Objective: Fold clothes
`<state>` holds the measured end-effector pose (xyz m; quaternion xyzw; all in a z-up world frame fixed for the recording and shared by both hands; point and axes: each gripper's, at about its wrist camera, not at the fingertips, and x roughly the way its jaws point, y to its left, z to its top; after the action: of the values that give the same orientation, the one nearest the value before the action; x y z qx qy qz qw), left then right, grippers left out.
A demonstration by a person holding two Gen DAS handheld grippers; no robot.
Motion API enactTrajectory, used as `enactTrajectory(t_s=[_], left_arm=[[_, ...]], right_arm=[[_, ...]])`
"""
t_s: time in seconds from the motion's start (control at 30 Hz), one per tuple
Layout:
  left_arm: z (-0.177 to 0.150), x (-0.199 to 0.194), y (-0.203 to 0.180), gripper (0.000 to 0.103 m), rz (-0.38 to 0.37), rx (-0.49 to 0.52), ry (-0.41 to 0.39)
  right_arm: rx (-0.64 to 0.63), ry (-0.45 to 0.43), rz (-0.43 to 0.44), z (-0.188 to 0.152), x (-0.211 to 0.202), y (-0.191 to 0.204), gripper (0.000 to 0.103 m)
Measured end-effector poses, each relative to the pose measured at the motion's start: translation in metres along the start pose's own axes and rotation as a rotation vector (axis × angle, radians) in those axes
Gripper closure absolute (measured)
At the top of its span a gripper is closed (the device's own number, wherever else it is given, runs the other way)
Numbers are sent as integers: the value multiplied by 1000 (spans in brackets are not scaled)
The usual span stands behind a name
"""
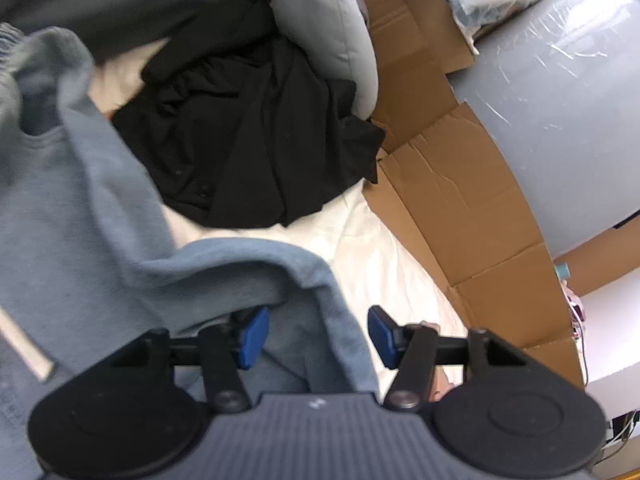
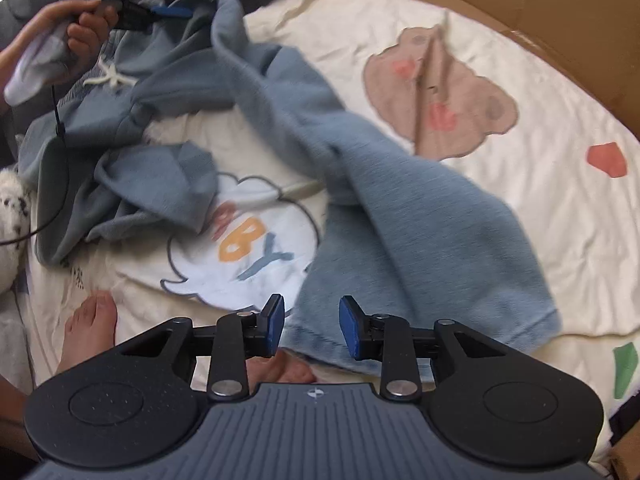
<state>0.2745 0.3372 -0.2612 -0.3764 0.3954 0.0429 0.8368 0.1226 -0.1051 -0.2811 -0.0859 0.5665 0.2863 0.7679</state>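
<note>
Blue-grey sweatpants (image 2: 304,128) with a white drawstring (image 2: 106,76) lie crumpled on a cream blanket (image 2: 540,208) printed with cartoons. One leg stretches down to my right gripper (image 2: 312,328), which is open with the leg's cuff edge between its blue pads. In the left wrist view my left gripper (image 1: 318,338) is open, with a fold of the sweatpants (image 1: 80,216) lying between its pads. The left gripper also shows at the top left of the right wrist view (image 2: 160,12), held by a hand.
A black garment (image 1: 248,136) lies heaped beyond the sweatpants, with a grey pillow (image 1: 336,28) behind it. Flattened cardboard (image 1: 460,208) borders the blanket on the right. A plastic-wrapped grey roll (image 1: 560,100) stands beyond it. Bare feet (image 2: 90,328) rest on the blanket near my right gripper.
</note>
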Motion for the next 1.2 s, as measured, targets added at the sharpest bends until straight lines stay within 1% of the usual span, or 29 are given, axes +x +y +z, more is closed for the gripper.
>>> enactTrajectory(t_s=[0.13,0.33,0.43,0.5,0.63,0.73,0.87,1.03,1.07,1.13,1.2], left_arm=[[-8,-18,9,45,20,-12,-15],[-14,-31,18,45,52,-5,-10],[-18,-30,23,45,66,-6,3],[-20,-30,26,45,76,-6,7],[-21,-34,34,45,93,-10,4],[-19,-37,41,45,107,-22,1],[-19,-40,47,45,122,-34,-2],[-21,-40,50,45,131,-32,2],[-21,-39,50,45,132,-31,5],[-22,-38,50,45,135,-30,10],[-23,-37,51,45,138,-28,13]], right_arm=[[-55,20,-14,-5,11,15,62],[-145,51,-73,-12,26,28,62],[-183,68,-118,-14,29,27,62],[-187,69,-136,-14,27,22,62],[-189,39,-177,-14,18,15,62],[-186,49,-160,-15,23,15,62],[-243,63,-136,-18,32,25,62],[-269,67,-146,-23,36,32,62],[-278,68,-150,-24,36,33,66],[-296,65,-157,-26,36,34,89],[-310,60,-162,-27,33,34,91]])
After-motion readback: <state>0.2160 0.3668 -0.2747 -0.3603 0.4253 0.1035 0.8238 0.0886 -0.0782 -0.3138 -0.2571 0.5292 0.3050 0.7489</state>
